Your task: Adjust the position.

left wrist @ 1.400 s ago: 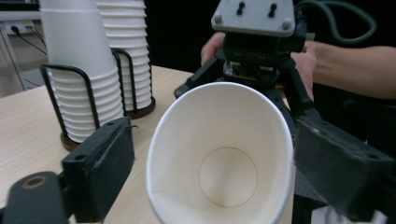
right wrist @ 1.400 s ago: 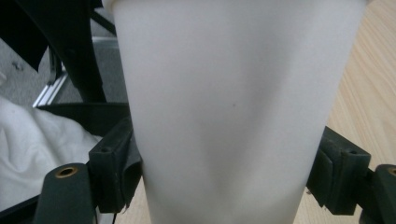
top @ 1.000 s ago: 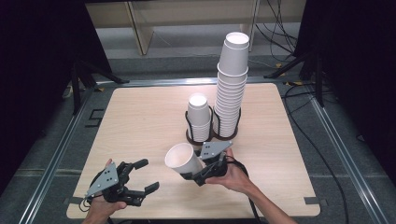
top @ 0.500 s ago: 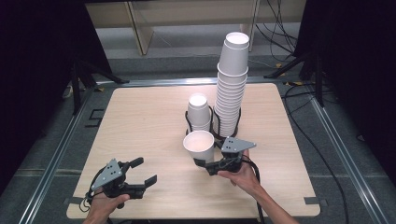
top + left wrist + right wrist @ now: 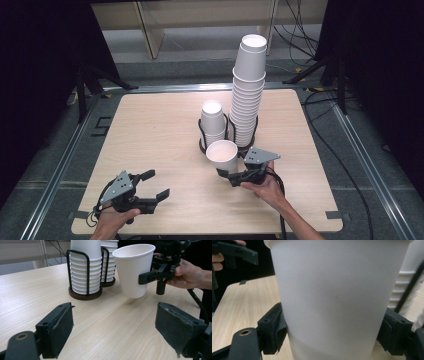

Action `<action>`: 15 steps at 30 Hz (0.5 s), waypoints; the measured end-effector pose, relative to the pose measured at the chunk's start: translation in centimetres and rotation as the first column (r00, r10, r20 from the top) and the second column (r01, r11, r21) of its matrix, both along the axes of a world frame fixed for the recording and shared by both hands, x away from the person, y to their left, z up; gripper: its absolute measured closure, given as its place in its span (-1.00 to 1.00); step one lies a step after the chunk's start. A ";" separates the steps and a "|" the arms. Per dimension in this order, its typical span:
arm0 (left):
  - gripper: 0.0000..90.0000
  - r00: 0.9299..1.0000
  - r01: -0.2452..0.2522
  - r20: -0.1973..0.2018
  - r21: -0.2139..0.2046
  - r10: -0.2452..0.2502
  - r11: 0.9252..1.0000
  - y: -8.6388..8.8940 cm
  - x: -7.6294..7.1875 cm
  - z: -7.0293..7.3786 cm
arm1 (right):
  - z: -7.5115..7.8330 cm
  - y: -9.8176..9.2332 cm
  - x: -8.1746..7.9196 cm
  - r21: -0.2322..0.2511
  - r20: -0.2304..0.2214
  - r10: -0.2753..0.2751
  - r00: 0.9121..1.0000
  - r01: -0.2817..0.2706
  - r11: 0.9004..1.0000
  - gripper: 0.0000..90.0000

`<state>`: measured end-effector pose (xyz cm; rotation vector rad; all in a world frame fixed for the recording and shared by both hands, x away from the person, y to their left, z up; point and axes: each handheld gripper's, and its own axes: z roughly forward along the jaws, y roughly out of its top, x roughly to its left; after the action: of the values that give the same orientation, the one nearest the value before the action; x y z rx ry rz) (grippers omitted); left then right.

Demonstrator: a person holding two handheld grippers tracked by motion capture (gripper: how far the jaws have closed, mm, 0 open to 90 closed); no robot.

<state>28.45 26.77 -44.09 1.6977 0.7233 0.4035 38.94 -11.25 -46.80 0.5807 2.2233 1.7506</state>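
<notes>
Currently, right gripper point(image 5: 231, 173): it is clamped on a single white paper cup point(image 5: 222, 155), one black pad on each side of the cup wall.
Right hand point(image 5: 261, 184): it comes in from the bottom edge of the high view, the forearm angled up and to the left, the fingers wrapped around the gripper body.
Cup position: it is upright, mouth up, just in front of the short cup stack point(image 5: 212, 122) and the black wire holder point(image 5: 202, 140); the left gripper view shows its bottom above the table point(image 5: 150, 130), not touching the wood.
Left gripper point(image 5: 157, 185): the jaws stand apart with nothing between them, only bare wood; it sits near the front left corner of the table, well apart from the cup.
Left hand point(image 5: 112, 220): it holds the gripper from behind at the table's front edge, with the jaws pointing to the right and a little forward.
High view: it gives the whole layout, with the tall cup stack point(image 5: 248, 90) rising beside the short one, both at the middle of the table.
Left gripper view: from the side, it shows the gap under the cup and the right gripper's pad pressed on the cup wall.
Right gripper view: the cup wall is very close between both pads, and the ribbed rims of a stack are at the right edge.
</notes>
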 end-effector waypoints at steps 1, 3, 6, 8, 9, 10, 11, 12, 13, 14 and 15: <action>-0.67 1.000 0.001 0.001 0.000 -0.001 1.000 0.0 0.0 0.0 | -0.1 -0.2 0.2 -0.007 0.007 0.003 1.000 -0.003 1.000 -0.52; -0.67 1.000 -0.005 -0.012 0.019 0.005 1.000 0.1 -0.1 0.1 | -0.2 -0.6 0.4 -0.007 0.021 -0.006 1.000 0.006 1.000 -0.52; -0.67 1.000 -0.002 -0.004 0.005 0.002 1.000 -0.1 0.0 -0.1 | -0.3 -1.5 0.3 -0.029 -0.013 -0.038 0.999 0.038 0.999 -0.52; -0.67 1.000 -0.004 -0.006 0.009 0.004 1.000 -0.1 0.0 0.0 | -0.3 -2.1 0.5 -0.026 0.009 -0.052 0.999 0.052 0.998 -0.52; -0.67 1.000 -0.003 -0.005 0.006 0.003 1.000 -0.1 0.0 -0.1 | -0.4 -2.3 0.5 -0.019 -0.021 -0.054 0.998 0.054 0.998 -0.52; -0.67 1.000 -0.003 -0.005 0.007 0.003 1.000 -0.1 0.0 -0.1 | -0.4 -2.6 0.6 -0.021 -0.017 -0.069 0.997 0.069 0.997 -0.52; -0.67 1.000 0.000 0.000 -0.002 0.000 1.000 -0.1 0.1 -0.1 | -0.5 -2.9 0.8 -0.037 -0.010 -0.074 0.997 0.073 0.997 -0.53; -0.67 1.000 -0.003 -0.003 0.006 0.003 1.000 -0.1 0.0 -0.1 | -0.5 -3.1 0.9 -0.029 0.000 -0.074 0.997 0.074 0.997 -0.53; -0.67 1.000 0.001 -0.001 -0.001 -0.001 1.000 -0.1 0.1 -0.1 | -0.6 -3.2 1.0 -0.013 -0.030 -0.067 0.997 0.066 0.998 -0.53; -0.67 1.000 0.001 0.000 -0.001 -0.001 1.000 -0.1 0.1 -0.1 | -0.6 -3.3 0.9 -0.014 -0.051 -0.069 0.996 0.068 0.998 -0.53; -0.67 1.000 0.001 0.000 -0.001 -0.001 1.000 -0.1 0.1 -0.1 | -0.6 -3.6 1.1 -0.048 -0.022 -0.090 0.996 0.089 0.995 -0.53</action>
<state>28.51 26.66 -44.20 1.6972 0.7227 0.4022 40.04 -14.87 -47.42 0.6834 2.2120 1.6522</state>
